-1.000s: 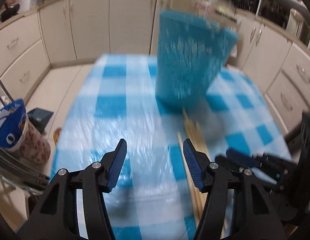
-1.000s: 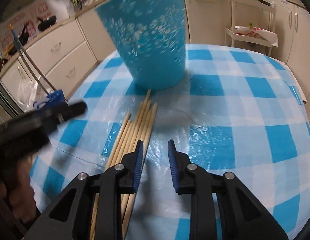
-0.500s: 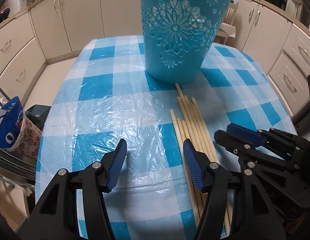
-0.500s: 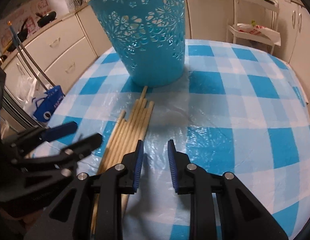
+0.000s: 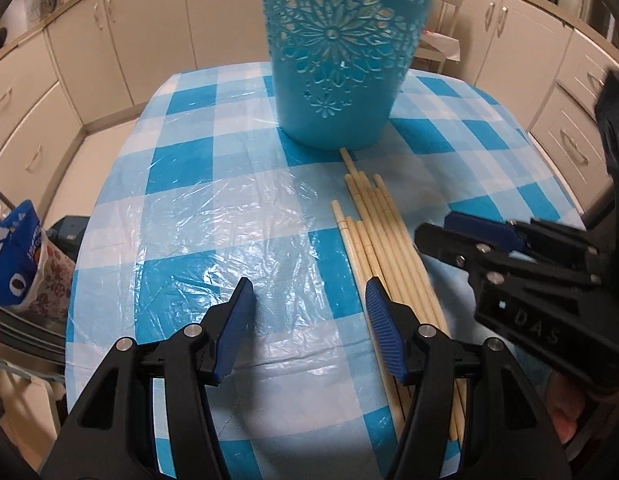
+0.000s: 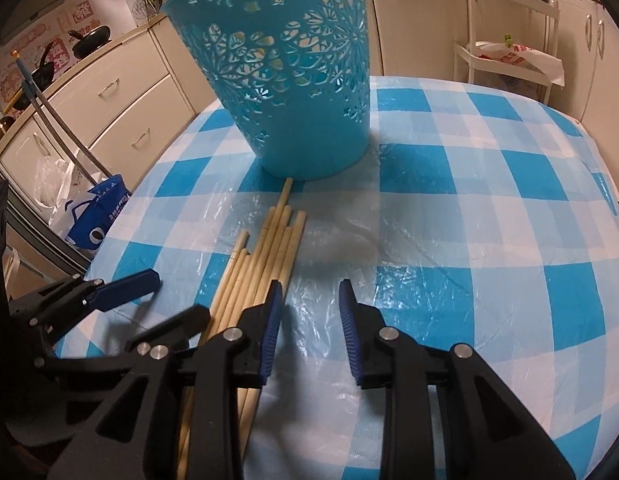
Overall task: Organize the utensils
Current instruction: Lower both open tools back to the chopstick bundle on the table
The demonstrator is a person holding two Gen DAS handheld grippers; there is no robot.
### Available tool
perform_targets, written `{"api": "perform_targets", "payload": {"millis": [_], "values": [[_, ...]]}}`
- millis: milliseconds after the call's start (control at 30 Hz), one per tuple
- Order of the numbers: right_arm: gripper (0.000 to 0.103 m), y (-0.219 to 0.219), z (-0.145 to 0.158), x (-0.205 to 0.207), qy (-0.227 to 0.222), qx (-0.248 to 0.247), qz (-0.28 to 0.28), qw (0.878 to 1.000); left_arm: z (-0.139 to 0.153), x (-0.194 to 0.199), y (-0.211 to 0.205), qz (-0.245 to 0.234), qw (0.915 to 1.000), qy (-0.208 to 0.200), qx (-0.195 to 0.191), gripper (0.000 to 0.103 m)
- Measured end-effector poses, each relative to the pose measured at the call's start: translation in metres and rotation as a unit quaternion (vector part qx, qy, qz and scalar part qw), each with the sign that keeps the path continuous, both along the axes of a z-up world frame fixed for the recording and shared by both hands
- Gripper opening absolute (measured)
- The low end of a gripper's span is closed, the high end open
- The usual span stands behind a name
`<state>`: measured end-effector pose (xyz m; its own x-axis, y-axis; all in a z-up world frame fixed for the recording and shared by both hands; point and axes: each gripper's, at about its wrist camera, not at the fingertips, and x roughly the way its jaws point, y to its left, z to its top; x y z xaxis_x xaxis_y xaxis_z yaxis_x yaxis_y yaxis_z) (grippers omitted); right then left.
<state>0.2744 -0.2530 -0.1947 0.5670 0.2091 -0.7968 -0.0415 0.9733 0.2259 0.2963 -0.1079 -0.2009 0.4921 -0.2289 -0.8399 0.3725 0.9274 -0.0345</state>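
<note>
A bundle of pale wooden chopsticks (image 5: pixel 383 240) (image 6: pixel 265 256) is laid flat on the blue-and-white checked, plastic-covered table. The sticks are packed side by side and roughly parallel, their far ends staggered; one stick is separated slightly at the bundle's left edge. The longest stick's tip is seen just at the base of a turquoise plastic basket (image 5: pixel 337 52) (image 6: pixel 293 80); whether it touches cannot be told. The basket is stood upright, tapered toward its base, with a pierced floral pattern in its wall. Its contents cannot be seen.
</note>
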Motion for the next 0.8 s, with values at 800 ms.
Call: {"api": "perform_targets", "payload": {"millis": [800], "values": [[0.035, 0.017, 0.003, 0.011, 0.003, -0.098, 0.050, 0.994, -0.003, 0.011, -0.002, -0.014, 0.9993, 0.004, 0.033, 0.056]]}}
